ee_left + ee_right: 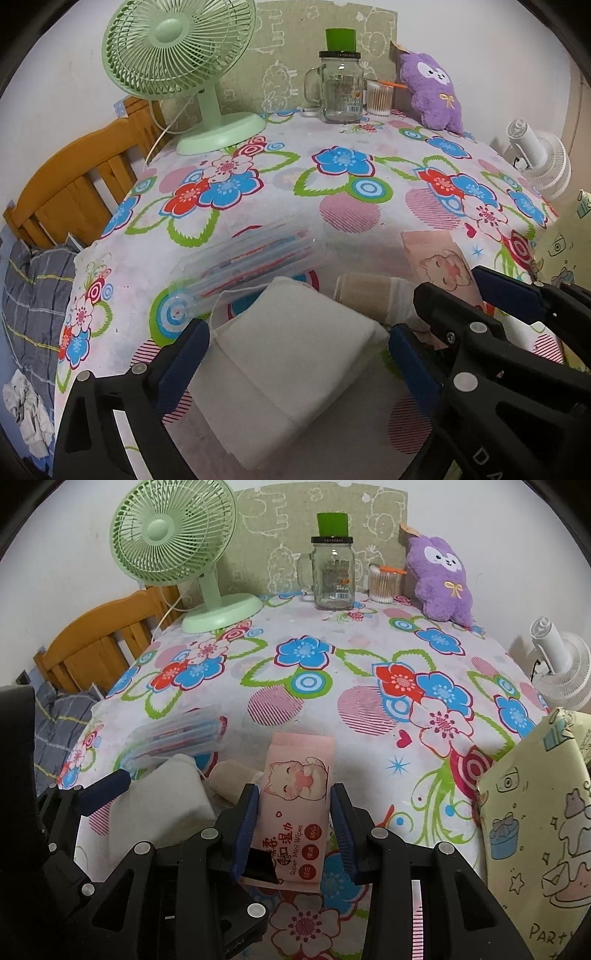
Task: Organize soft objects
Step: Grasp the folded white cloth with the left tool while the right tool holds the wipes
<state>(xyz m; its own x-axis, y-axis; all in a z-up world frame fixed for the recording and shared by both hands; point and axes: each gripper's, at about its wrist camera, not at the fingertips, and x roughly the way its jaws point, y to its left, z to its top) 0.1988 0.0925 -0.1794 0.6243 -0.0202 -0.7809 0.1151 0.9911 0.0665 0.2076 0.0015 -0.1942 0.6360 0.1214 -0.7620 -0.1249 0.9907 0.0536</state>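
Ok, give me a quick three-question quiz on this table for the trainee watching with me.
1. What lies between the fingers of the left claw? A) white cloth B) jar C) plush
2. True or false: the fan stands at the far right corner of the table.
3. Fill in: the pink pack gripped by the right claw shows a cartoon ___.
Key: 1 A; 2 false, it is far left; 3 cat.
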